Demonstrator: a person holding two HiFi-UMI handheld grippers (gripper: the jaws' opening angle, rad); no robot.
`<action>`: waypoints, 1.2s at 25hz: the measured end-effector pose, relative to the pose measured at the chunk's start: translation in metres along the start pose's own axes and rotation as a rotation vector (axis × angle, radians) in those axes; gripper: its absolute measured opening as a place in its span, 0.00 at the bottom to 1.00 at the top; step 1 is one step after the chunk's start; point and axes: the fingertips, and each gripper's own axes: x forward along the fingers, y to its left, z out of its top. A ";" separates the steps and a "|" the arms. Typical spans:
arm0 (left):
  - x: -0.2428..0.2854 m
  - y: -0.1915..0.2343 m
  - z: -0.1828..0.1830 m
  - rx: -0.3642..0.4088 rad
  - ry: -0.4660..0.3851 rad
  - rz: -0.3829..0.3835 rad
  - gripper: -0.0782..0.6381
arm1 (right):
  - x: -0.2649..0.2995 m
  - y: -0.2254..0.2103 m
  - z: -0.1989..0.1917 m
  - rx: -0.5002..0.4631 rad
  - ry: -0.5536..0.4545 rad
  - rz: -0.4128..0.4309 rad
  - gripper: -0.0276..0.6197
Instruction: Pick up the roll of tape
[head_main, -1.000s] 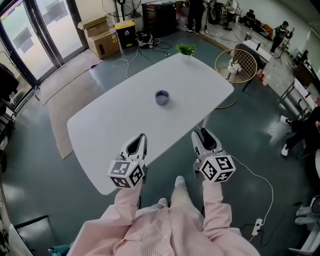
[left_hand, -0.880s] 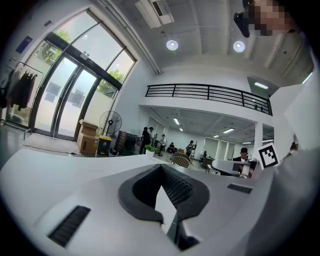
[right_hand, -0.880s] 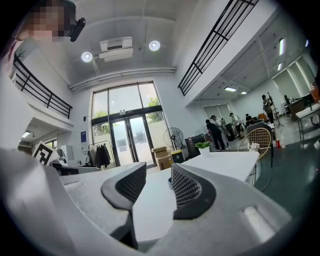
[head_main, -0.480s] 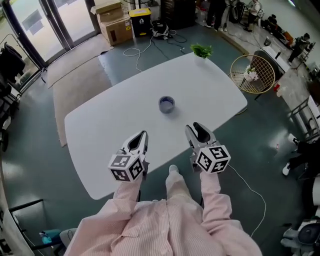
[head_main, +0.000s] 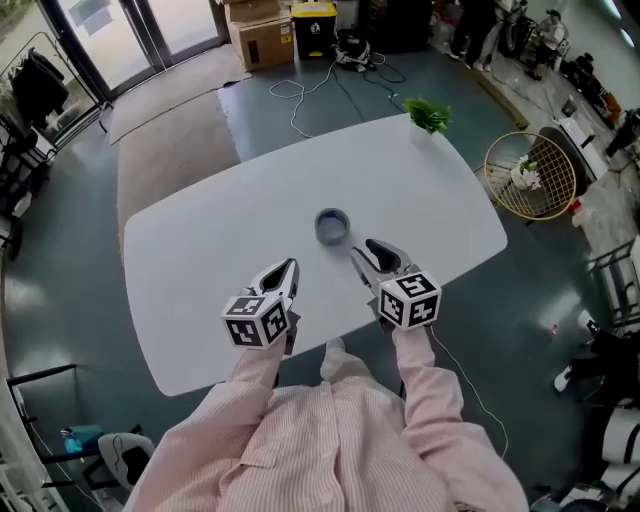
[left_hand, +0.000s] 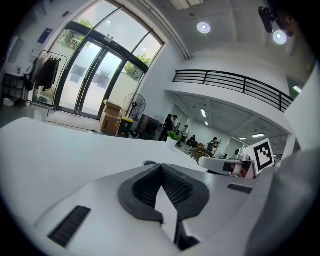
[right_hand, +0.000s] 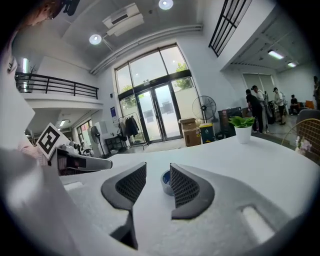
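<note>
The roll of tape, bluish with a dark core, lies flat near the middle of the white table. My right gripper hovers just short of it and slightly to its right, open and holding nothing. In the right gripper view the tape shows through the gap between the dark ribbed pads. My left gripper hangs over the table to the tape's near left, shut, with nothing in it. In the left gripper view its pads meet at the tip, and only a sliver of the tape shows beyond them.
A small potted plant stands at the table's far right corner. Beyond the table's right end is a wire basket chair. Cardboard boxes and cables lie on the floor behind. The table's near edge runs under my forearms.
Both grippers have moved forward over the table toward the tape, and the right one now sits close to it. Neither gripper's state has changed.
</note>
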 end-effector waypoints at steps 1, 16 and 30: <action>0.005 0.002 -0.001 -0.009 0.005 0.009 0.11 | 0.007 -0.003 -0.001 -0.012 0.020 0.015 0.26; 0.049 0.049 -0.022 -0.164 0.126 0.088 0.11 | 0.104 -0.007 -0.037 -0.236 0.386 0.220 0.26; 0.066 0.071 -0.043 -0.249 0.180 0.079 0.11 | 0.143 -0.009 -0.091 -0.595 0.782 0.285 0.26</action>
